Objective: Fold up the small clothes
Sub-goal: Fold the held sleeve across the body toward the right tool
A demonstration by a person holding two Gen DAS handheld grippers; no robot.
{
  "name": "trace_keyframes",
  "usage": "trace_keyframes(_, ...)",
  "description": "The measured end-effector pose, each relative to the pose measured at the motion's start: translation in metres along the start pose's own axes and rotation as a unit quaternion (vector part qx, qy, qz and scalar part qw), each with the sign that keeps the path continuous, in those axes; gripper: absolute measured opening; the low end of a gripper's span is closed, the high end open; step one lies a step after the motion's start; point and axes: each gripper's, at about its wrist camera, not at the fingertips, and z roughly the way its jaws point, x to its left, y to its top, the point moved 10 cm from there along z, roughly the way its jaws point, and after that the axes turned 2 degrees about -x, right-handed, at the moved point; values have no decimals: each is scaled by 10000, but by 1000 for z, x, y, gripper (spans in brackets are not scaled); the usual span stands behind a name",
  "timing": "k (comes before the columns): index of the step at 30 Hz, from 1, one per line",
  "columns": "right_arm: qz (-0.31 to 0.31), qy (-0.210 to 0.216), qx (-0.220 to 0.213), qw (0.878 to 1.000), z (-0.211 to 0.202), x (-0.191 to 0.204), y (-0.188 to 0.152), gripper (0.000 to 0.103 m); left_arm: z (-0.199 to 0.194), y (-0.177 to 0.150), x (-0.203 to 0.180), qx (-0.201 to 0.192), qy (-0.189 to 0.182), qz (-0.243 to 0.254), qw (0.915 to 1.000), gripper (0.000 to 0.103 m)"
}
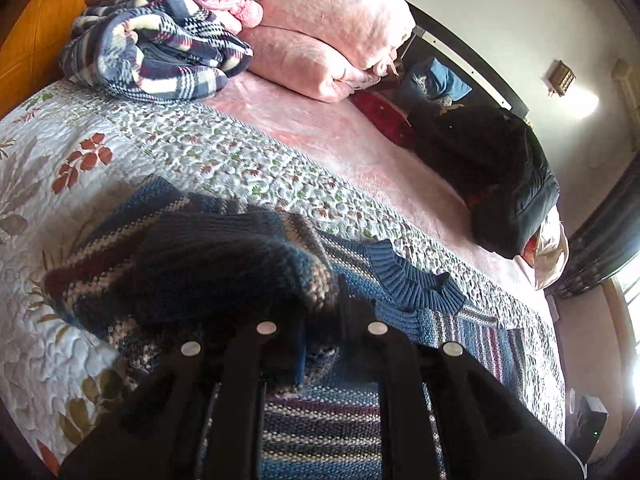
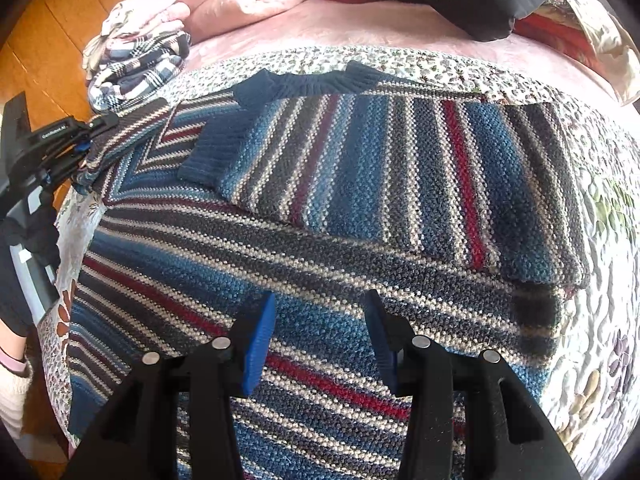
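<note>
- A blue, grey, white and red striped knitted sweater [image 2: 320, 216] lies spread on a floral quilted bedspread [image 2: 600, 320], one sleeve [image 2: 400, 176] folded across its body.
- The left gripper [image 2: 86, 136] is clenched on the other sleeve [image 1: 208, 264], lifting it.
- The right gripper [image 2: 320, 336] hovers over the body, blue-padded fingers [image 2: 258, 344] spread apart, grasping nothing.

1. The sweater [image 2: 340, 208] has blue, grey, white and red stripes, and a dark blue collar [image 2: 304, 80].
2. The quilt [image 1: 100, 160] is white with red and green leaves.
3. The blanket [image 1: 340, 32] is pink.
4. The plaid cloth [image 1: 152, 60] is blue and white.
5. The right gripper [image 2: 320, 340] has blue pads.
</note>
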Motion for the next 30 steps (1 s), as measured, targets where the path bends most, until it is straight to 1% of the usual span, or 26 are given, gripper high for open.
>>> trace_keyframes(3,17,0,24,10000,1,-2,0,46,18,-18,-5,174,46,20,9998,11)
trace_keyframes(6,-6,-12,60,10000,3,-1,-1,46,35,-37,-1,416,101,-30,9991,11)
trace_keyframes(10,-18,-66,133,9999,5,0,0,46,57,-63,13,921,112,-151,9956,13)
trace_keyframes(13,-58,-70,137,9999,4,4,5,46,48,-65,15,994,-106,-239,9947,15)
trace_keyframes(15,-93,-64,125,9999,3,8,11,46,32,-65,15,1071,-301,-326,9933,17)
trace_keyframes(17,-120,10,98,9999,2,16,20,46,9,-67,17,1117,-459,-302,9922,19)
trace_keyframes(19,-175,113,70,9998,1,28,31,46,-18,-67,25,1041,-496,-220,9931,19)
trace_keyframes(20,-207,168,56,9996,1,35,37,46,-32,-62,33,891,-432,-200,9949,19)
trace_keyframes(22,-220,359,54,9991,4,55,51,46,-58,-46,51,493,-223,-224,9983,19)
trace_keyframes(24,-161,671,98,9976,11,78,67,46,-75,-25,72,89,130,-192,9997,19)
trace_keyframes(25,-119,776,133,9968,15,88,74,46,-78,-13,82,-33,356,-127,9993,20)
trace_keyframes(26,-89,844,173,9962,21,98,82,46,-78,-5,90,-78,465,-141,9988,20)
trace_keyframes(28,-73,974,271,9948,35,120,96,46,-72,9,104,-123,575,-267,9979,20)
trace_keyframes(30,-7,1167,397,9924,49,142,108,46,-60,18,113,-89,746,-245,9969,20)
